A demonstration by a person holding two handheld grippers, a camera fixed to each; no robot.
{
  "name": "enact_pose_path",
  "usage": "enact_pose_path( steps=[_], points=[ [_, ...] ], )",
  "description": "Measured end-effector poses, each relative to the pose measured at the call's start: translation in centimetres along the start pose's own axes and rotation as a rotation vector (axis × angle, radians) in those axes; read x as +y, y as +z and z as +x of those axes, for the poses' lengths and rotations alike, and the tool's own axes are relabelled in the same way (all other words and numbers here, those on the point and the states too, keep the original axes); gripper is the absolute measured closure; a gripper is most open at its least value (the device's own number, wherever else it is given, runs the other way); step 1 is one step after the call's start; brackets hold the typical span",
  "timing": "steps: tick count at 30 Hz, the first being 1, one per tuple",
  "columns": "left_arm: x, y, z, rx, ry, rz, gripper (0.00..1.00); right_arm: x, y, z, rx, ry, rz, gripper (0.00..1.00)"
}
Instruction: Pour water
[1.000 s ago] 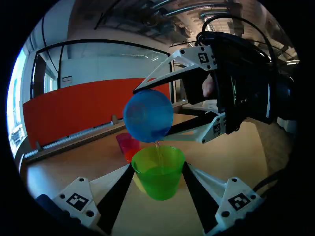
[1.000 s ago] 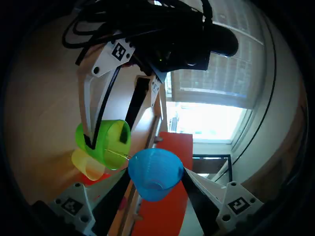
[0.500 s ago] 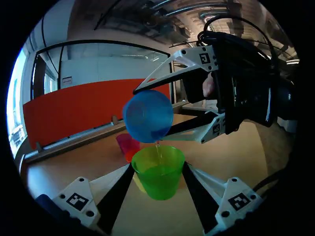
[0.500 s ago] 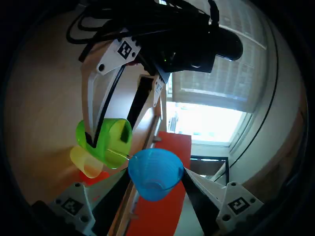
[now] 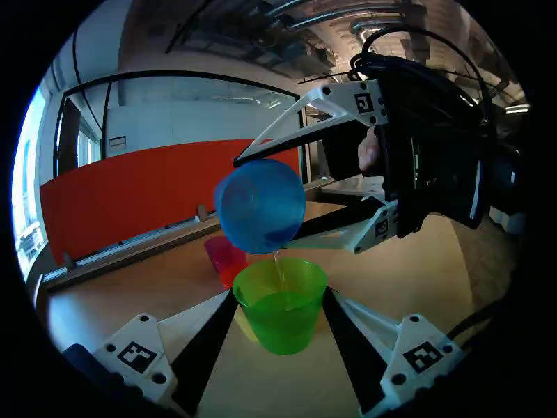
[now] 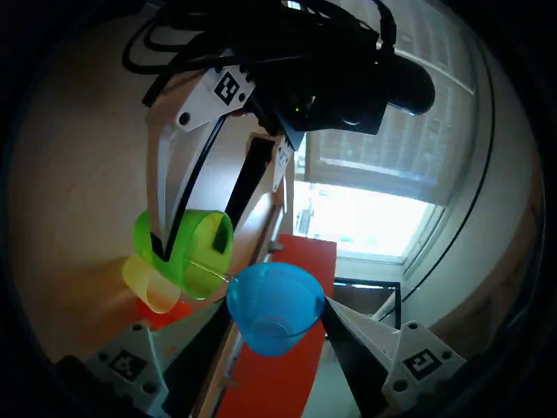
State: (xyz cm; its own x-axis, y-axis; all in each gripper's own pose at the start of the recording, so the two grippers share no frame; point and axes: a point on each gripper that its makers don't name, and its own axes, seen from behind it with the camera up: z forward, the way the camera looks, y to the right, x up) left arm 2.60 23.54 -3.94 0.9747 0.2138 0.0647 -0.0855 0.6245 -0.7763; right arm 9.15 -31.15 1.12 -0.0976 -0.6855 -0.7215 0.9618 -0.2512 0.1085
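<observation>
Blue cup point(image 5: 261, 204) pours water point(image 5: 280, 268) into green cup point(image 5: 280, 303).
Right tool point(image 6: 275, 311) clamps the blue cup, left tool point(image 5: 278, 299) the green.

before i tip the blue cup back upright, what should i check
1. Right gripper clamped on the blue cup: ok.
2. Left gripper clamped on the green cup: ok.
3. Water stream lands inside the green cup: ok.
4. Water level in the green cup sits below its rim: ok.
5. Blue cup fully emptied: cannot tell.
6. Pink cup and yellow cup out of the stream's path: ok.
</observation>
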Motion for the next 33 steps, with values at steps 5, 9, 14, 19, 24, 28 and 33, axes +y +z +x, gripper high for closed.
enact_pose_path(
  steps=[5, 9, 14, 19, 24, 28, 33],
  points=[
    [-0.1, 0.0, -0.1, -0.001, 0.001, 0.003, 0.13, -0.2, 0.0, 0.2, -0.001, -0.019, 0.0, 0.08],
    [-0.1, -0.1, -0.1, -0.001, -0.004, 0.0, 0.13, -0.3, 0.1, 0.4, 0.002, -0.015, 0.002, 0.08],
    [-0.1, -0.1, -0.2, -0.005, -0.002, 0.0, 0.13, -0.4, 0.0, 0.7, 0.003, -0.013, 0.002, 0.08],
    [-0.2, -0.2, -0.3, -0.007, -0.003, 0.001, 0.13, -0.6, 0.0, 1.0, 0.007, 0.005, 0.007, 0.07],
    [-0.2, -0.4, -0.6, -0.014, -0.001, 0.001, 0.13, -0.7, 0.0, 1.1, 0.012, 0.043, 0.008, 0.07],
    [-0.3, -0.5, -0.8, -0.019, 0.004, 0.003, 0.13, -0.7, -0.1, 0.9, 0.008, 0.083, 0.005, 0.07],
    [-0.4, -0.7, -0.8, -0.019, 0.0, 0.003, 0.13, -0.7, -0.3, 1.1, 0.014, 0.185, 0.002, 0.07]
  ],
)
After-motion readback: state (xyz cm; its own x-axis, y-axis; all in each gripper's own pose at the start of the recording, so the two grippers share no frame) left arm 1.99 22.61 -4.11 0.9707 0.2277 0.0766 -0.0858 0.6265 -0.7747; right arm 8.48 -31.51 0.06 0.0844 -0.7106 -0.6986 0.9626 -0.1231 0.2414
